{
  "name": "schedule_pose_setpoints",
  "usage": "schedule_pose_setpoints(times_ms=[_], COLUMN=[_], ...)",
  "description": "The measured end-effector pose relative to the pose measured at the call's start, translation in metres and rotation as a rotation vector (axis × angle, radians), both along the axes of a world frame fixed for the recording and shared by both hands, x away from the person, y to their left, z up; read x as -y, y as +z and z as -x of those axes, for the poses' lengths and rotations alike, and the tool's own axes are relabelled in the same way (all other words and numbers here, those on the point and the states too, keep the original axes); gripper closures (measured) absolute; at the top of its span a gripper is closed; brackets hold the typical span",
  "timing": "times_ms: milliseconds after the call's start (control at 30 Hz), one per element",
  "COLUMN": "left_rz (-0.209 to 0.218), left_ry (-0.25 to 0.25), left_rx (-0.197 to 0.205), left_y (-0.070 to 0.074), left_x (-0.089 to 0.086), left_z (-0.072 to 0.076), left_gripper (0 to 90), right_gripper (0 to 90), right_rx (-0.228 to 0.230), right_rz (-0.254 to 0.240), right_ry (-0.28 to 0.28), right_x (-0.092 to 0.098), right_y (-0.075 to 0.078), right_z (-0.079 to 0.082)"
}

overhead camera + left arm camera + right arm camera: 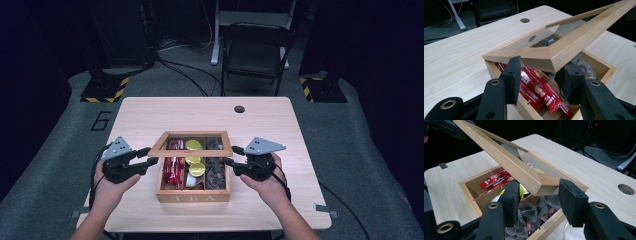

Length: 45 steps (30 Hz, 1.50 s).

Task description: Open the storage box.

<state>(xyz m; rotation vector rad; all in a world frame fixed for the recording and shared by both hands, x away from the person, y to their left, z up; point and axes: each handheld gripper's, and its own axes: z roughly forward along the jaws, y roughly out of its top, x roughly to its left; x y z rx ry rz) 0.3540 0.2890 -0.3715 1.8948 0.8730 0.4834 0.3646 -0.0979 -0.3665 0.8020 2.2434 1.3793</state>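
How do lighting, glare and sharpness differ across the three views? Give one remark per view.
High view: soft and low in detail, the table lit, the surroundings dark. Left gripper view: glare on the glass of the lid, the near pads slightly blurred. Right gripper view: the glass hazes the yellow packets behind it, the background is black.

Beyond the tongs, a dark folding metal chair (256, 50) stands on grey carpeted floor (350, 135) (cables trail across it), flanked by yellow-and-black striped stand bases (105, 90); surroundings lie dark.

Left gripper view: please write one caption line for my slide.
Left hand-held gripper grips the corner of the glass-paned wooden lid, raised above the wooden tea box holding red sachets.
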Motion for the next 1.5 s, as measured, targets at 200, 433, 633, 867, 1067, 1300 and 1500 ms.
schedule_pose_setpoints(times_ms=[200,433,633,867,1067,1300,1500], left_rz=[0.004,0.006,0.006,0.014,0.032,0.014,0.005], left_ry=[-0.001,0.008,0.02,0.031,0.031,0.051,0.067], left_rx=[0.001,0.014,0.033,0.042,0.037,0.045,0.055], left_y=[0.003,0.01,0.013,0.015,0.016,0.014,0.012], left_x=[0.0,0.0,0.001,0.002,0.001,0.005,0.007], left_z=[-0.003,-0.011,-0.017,-0.024,-0.028,-0.034,-0.037], left_gripper=[55.8,56.3,57.0,57.3,57.0,56.1,56.6], right_gripper=[52.8,54.4,55.6,56.0,56.4,56.4,56.4], right_rx=[0.009,0.023,0.031,0.037,0.041,0.039,0.049], right_rz=[0.005,-0.008,-0.01,-0.012,-0.011,-0.015,-0.013], right_ry=[0.0,-0.016,-0.038,-0.045,-0.048,-0.051,-0.052], right_x=[0.0,-0.001,-0.003,-0.004,-0.004,-0.004,-0.004], right_y=[0.003,0.009,0.014,0.019,0.021,0.023,0.023], right_z=[-0.003,-0.01,-0.013,-0.019,-0.022,-0.024,-0.025])
